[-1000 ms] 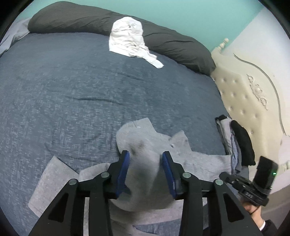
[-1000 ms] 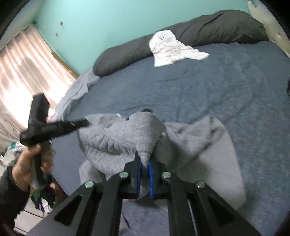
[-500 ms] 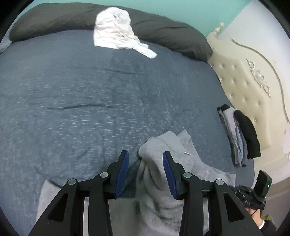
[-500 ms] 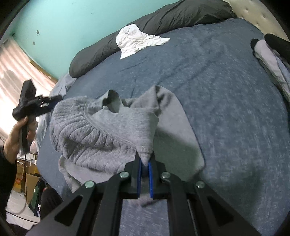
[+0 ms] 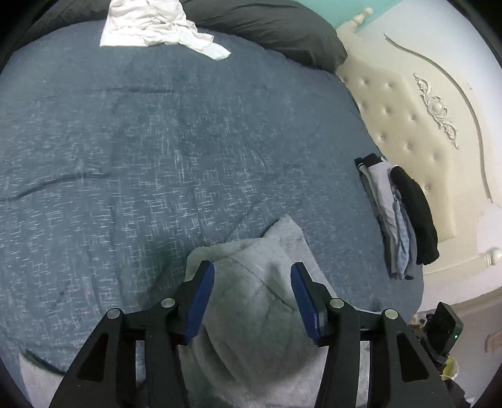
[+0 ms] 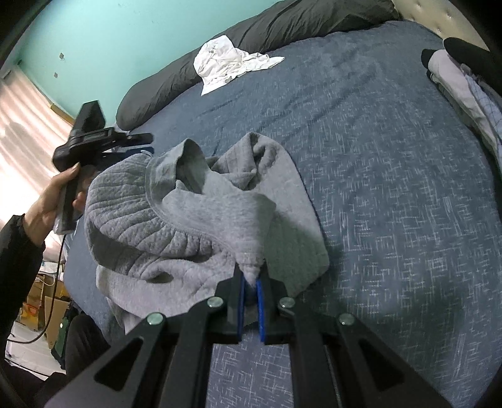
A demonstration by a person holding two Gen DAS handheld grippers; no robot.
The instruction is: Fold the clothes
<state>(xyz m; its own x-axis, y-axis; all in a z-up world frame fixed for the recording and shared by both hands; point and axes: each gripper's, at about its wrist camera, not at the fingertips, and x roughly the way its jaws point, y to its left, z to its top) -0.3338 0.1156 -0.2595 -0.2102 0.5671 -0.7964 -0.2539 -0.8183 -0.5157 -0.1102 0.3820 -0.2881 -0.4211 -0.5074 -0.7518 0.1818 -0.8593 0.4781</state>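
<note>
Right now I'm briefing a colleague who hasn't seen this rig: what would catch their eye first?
Probably the grey sweatshirt bunched near the front edge of the blue bedspread, one corner pinched in the shut right gripper. The left gripper hangs over the same garment, jaws opening, pads clear of the cloth. Farther off, a crumpled white garment lies against the dark pillow, and folded clothes are stacked by the cream headboard.

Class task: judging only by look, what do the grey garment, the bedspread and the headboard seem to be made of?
Grey garment: soft knit, probably fleece or cotton; matte, with a quilted, ribbed inner face.
Bedspread: woven fabric, dark blue flecked with white threads, matte.
Headboard: cream padded upholstery, possibly faux leather; button tufts and a slight sheen.
</note>
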